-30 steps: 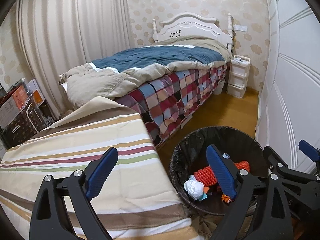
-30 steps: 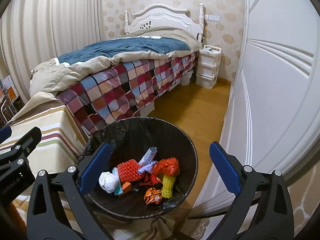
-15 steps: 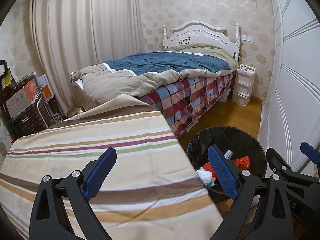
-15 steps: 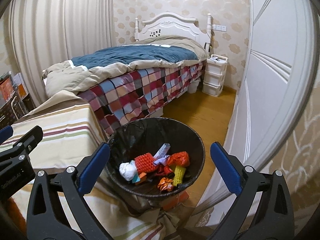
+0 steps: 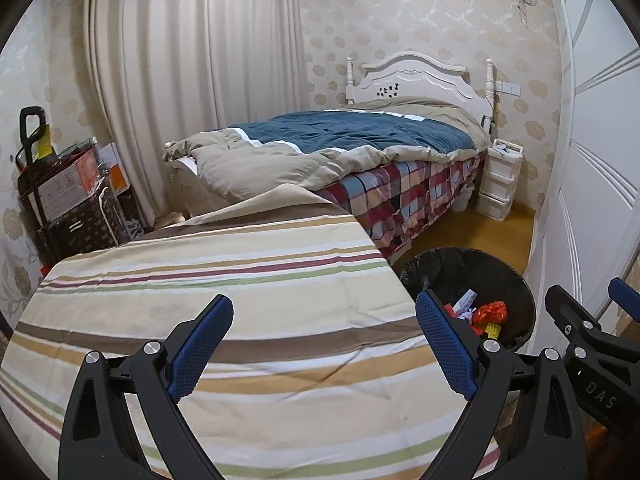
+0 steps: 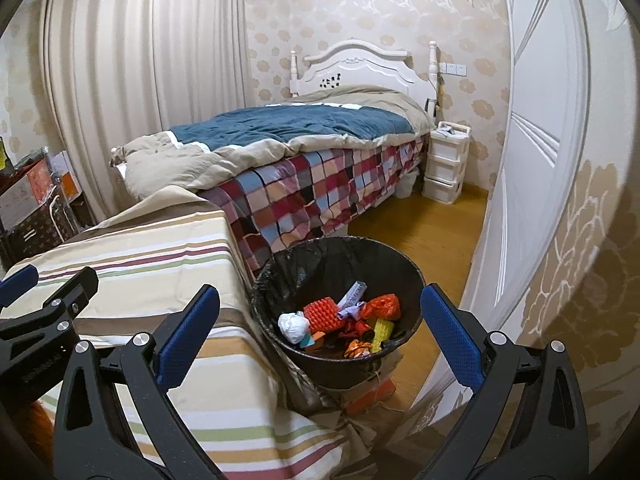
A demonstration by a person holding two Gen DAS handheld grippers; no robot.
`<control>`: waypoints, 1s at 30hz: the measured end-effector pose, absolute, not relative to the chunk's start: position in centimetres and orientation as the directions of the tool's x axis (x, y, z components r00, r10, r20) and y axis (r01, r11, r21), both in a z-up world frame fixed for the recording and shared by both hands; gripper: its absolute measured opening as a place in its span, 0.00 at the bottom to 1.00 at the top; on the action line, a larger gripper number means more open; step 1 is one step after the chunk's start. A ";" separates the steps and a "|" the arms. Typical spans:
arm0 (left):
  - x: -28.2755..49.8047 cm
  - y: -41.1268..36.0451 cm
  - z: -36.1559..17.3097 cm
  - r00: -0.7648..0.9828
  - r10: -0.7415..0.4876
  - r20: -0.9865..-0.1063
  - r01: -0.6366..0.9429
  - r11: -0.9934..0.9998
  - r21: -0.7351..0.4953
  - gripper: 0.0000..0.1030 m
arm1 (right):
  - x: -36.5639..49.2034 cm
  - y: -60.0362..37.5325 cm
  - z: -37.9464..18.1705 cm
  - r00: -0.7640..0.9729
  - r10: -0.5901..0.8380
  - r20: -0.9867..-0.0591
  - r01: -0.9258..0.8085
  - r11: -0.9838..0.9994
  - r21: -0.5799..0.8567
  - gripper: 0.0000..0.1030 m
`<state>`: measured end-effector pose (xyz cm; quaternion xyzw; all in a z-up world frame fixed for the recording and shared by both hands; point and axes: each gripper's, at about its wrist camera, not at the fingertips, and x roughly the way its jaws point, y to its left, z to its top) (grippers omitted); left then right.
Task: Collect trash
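A black-lined trash bin [image 6: 340, 256] stands on the floor beside the striped table [image 6: 168, 256]. Inside it lie several pieces of trash: a white crumpled paper ball [image 6: 294, 327], an orange ridged piece [image 6: 322, 314], a red wrapper [image 6: 384, 306] and a yellow block [image 6: 382, 330]. My right gripper [image 6: 320, 334] hangs open above and in front of the bin, holding nothing. My left gripper [image 5: 324, 344] is open over the striped tablecloth [image 5: 224, 280], also holding nothing. In the left wrist view the bin [image 5: 460, 268] shows at the right, with the red wrapper [image 5: 490, 314] inside.
A bed [image 6: 320, 168] with a checked sheet and blue quilt stands behind the table. White drawers [image 6: 446, 160] sit by the headboard. A white wardrobe door [image 6: 532, 160] runs along the right. Boxes and a cart [image 5: 68, 196] stand at the left wall. Wooden floor [image 6: 432, 224] lies between bed and wardrobe.
Both grippers have pulled up and back from the bin, so it looks smaller and farther. The left one has swung over the striped tablecloth. Both stayed open.
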<state>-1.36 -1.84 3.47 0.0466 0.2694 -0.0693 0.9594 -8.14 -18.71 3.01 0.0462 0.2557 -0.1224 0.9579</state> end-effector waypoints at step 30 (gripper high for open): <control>-2.6 -1.0 3.7 0.851 -0.105 -0.514 0.145 0.989 0.037 0.89 | -9.4 -17.8 4.1 0.849 -0.201 -0.489 0.241 0.970 0.021 0.95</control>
